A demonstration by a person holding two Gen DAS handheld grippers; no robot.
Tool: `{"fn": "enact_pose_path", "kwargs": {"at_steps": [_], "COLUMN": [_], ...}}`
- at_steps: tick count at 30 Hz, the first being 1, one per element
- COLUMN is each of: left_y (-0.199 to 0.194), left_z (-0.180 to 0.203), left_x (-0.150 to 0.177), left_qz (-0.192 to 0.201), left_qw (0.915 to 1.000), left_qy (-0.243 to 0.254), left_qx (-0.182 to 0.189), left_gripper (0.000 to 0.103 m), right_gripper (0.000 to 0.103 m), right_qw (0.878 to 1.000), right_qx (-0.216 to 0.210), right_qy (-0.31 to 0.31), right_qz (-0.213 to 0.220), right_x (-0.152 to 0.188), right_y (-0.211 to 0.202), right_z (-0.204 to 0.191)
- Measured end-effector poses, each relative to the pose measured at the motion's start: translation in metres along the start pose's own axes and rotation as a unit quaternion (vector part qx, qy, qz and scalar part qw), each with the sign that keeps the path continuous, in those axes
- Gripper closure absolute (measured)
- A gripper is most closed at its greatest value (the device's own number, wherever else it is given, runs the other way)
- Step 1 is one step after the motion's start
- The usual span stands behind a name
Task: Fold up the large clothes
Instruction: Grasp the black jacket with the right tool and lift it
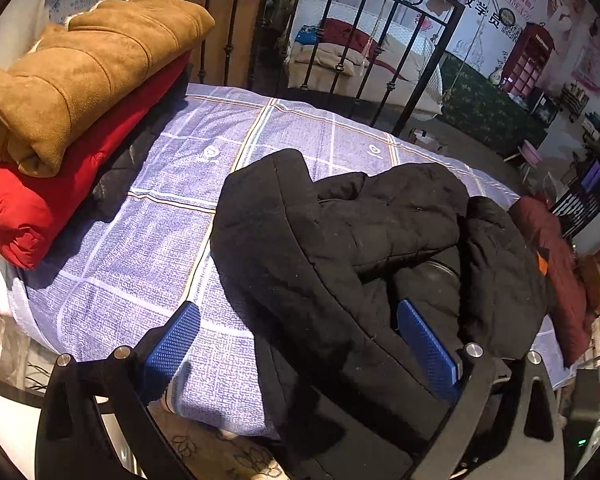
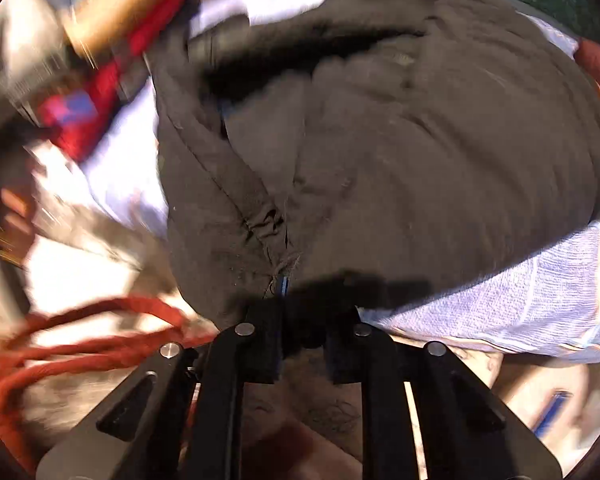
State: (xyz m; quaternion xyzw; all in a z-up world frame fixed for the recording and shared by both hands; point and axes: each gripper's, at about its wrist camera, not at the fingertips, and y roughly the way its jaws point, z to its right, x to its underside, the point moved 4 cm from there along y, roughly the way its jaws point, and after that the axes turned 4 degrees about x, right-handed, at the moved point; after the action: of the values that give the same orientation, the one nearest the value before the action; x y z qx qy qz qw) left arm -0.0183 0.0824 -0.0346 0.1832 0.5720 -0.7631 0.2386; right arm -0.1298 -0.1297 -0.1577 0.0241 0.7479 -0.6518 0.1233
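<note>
A large black padded jacket (image 1: 360,240) lies crumpled on the bed's blue checked sheet (image 1: 148,220), hanging over the near edge. My left gripper (image 1: 300,344) is open, its blue pads (image 1: 172,340) spread wide at the near edge; the jacket's hem lies between them and covers part of the right pad. In the blurred right wrist view my right gripper (image 2: 286,284) is shut on the jacket's (image 2: 400,140) near edge, which bunches at the fingertips.
A folded tan coat (image 1: 88,72) sits on a folded red coat (image 1: 60,184) at the bed's left. A black iron bed frame (image 1: 340,48) stands behind. A dark red garment (image 1: 560,264) lies at the right edge. A red cord (image 2: 80,344) lies on the floor.
</note>
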Motion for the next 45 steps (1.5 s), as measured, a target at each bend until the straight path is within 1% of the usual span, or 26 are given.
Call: {"fn": "enact_pose_path", "kwargs": {"at_steps": [1, 3, 4, 5, 7, 8, 9, 12, 15, 17, 19, 24, 26, 27, 28, 29, 30, 31, 32, 33, 34, 35, 37, 40, 43, 45], "left_y": [0.0, 0.004, 0.007, 0.011, 0.017, 0.021, 0.024, 0.04, 0.066, 0.083, 0.087, 0.085, 0.089, 0.093, 0.098, 0.101, 0.105, 0.108, 0.11, 0.111, 0.11, 0.109, 0.1, 0.075, 0.043, 0.027], "left_z": [0.001, 0.003, 0.005, 0.008, 0.012, 0.016, 0.018, 0.026, 0.029, 0.032, 0.036, 0.027, 0.02, 0.017, 0.015, 0.016, 0.017, 0.019, 0.02, 0.021, 0.022, 0.022, 0.019, 0.004, -0.015, -0.023], "left_x": [0.002, 0.008, 0.011, 0.014, 0.017, 0.018, 0.018, 0.012, 0.01, 0.012, 0.015, 0.023, 0.026, 0.028, 0.03, 0.031, 0.032, 0.033, 0.034, 0.034, 0.033, 0.031, 0.02, -0.011, -0.064, -0.103], "left_qz": [-0.003, -0.015, -0.021, -0.027, -0.036, -0.042, -0.047, -0.061, -0.081, -0.112, -0.122, -0.125, -0.131, -0.138, -0.146, -0.152, -0.159, -0.164, -0.167, -0.166, -0.163, -0.16, -0.148, -0.101, -0.043, -0.01], "left_qw": [1.0, 0.9998, 0.9996, 0.9993, 0.999, 0.9988, 0.9986, 0.997, 0.9931, 0.9886, 0.9874, 0.9882, 0.9886, 0.988, 0.9871, 0.9863, 0.9855, 0.9846, 0.984, 0.9839, 0.9841, 0.9844, 0.9862, 0.9916, 0.9957, 0.9945], "left_qy": [-0.002, 0.004, 0.009, 0.014, 0.02, 0.022, 0.024, 0.04, 0.059, 0.068, 0.075, 0.064, 0.048, 0.043, 0.041, 0.042, 0.046, 0.05, 0.052, 0.055, 0.058, 0.061, 0.063, 0.066, 0.063, 0.077], "left_qx": [0.002, -0.011, -0.017, -0.02, -0.017, -0.012, -0.008, -0.027, -0.062, -0.074, -0.066, -0.062, -0.057, -0.054, -0.052, -0.047, -0.04, -0.034, -0.036, -0.038, -0.04, -0.041, -0.039, -0.047, -0.053, -0.07], "left_gripper": [0.006, 0.006, 0.006, 0.006, 0.006, 0.006, 0.006, 0.006, 0.006, 0.006, 0.006, 0.008, 0.012, 0.02, 0.024, 0.035, 0.048, 0.053, 0.06, 0.067, 0.071, 0.08, 0.088, 0.092, 0.092, 0.092], "right_gripper": [0.086, 0.085, 0.083, 0.076, 0.047, 0.018, 0.012, 0.012, 0.012, 0.012, 0.012, 0.012, 0.012, 0.012, 0.013, 0.021, 0.046, 0.059, 0.072, 0.082, 0.084, 0.087, 0.089, 0.092, 0.093, 0.094], "right_qw": [1.0, 0.999, 0.999, 1.0, 0.997, 0.995, 0.994, 0.997, 0.992, 0.982, 0.976, 0.965, 0.947, 0.933, 0.916, 0.905, 0.893, 0.885, 0.889, 0.901, 0.916, 0.924, 0.928, 0.912, 0.905, 0.889], "right_qx": [0.019, 0.018, 0.005, -0.012, -0.075, -0.1, -0.111, -0.066, -0.015, 0.045, 0.099, 0.103, 0.139, 0.167, 0.192, 0.204, 0.217, 0.229, 0.224, 0.211, 0.189, 0.18, 0.189, 0.259, 0.303, 0.346], "right_qy": [-0.023, -0.034, -0.029, -0.022, 0.0, 0.01, 0.015, -0.009, -0.033, -0.056, -0.085, -0.186, -0.243, -0.278, -0.321, -0.351, -0.376, -0.389, -0.383, -0.365, -0.337, -0.318, -0.288, -0.232, -0.115, -0.071], "right_qz": [-0.003, 0.013, 0.015, 0.011, -0.005, -0.004, 0.003, 0.031, 0.125, 0.175, 0.173, 0.155, 0.158, 0.156, 0.142, 0.125, 0.117, 0.116, 0.111, 0.106, 0.106, 0.113, 0.145, 0.217, 0.277, 0.291], "right_x": [-0.003, -0.013, -0.019, -0.023, -0.027, -0.027, -0.026, -0.026, -0.046, -0.065, -0.089, -0.157, -0.178, -0.186, -0.193, -0.192, -0.195, -0.198, -0.203, -0.208, -0.218, -0.225, -0.244, -0.272, -0.297, -0.303], "right_y": [-0.001, -0.019, -0.033, -0.041, -0.061, -0.07, -0.081, -0.109, -0.134, -0.134, -0.114, -0.032, 0.004, 0.025, 0.049, 0.066, 0.08, 0.088, 0.089, 0.084, 0.073, 0.062, 0.032, -0.05, -0.16, -0.213], "right_z": [-0.005, -0.005, -0.002, 0.004, 0.015, 0.018, 0.021, 0.021, 0.031, 0.04, 0.037, 0.006, -0.012, -0.021, -0.033, -0.042, -0.049, -0.053, -0.054, -0.05, -0.043, -0.036, -0.015, 0.041, 0.128, 0.179]}}
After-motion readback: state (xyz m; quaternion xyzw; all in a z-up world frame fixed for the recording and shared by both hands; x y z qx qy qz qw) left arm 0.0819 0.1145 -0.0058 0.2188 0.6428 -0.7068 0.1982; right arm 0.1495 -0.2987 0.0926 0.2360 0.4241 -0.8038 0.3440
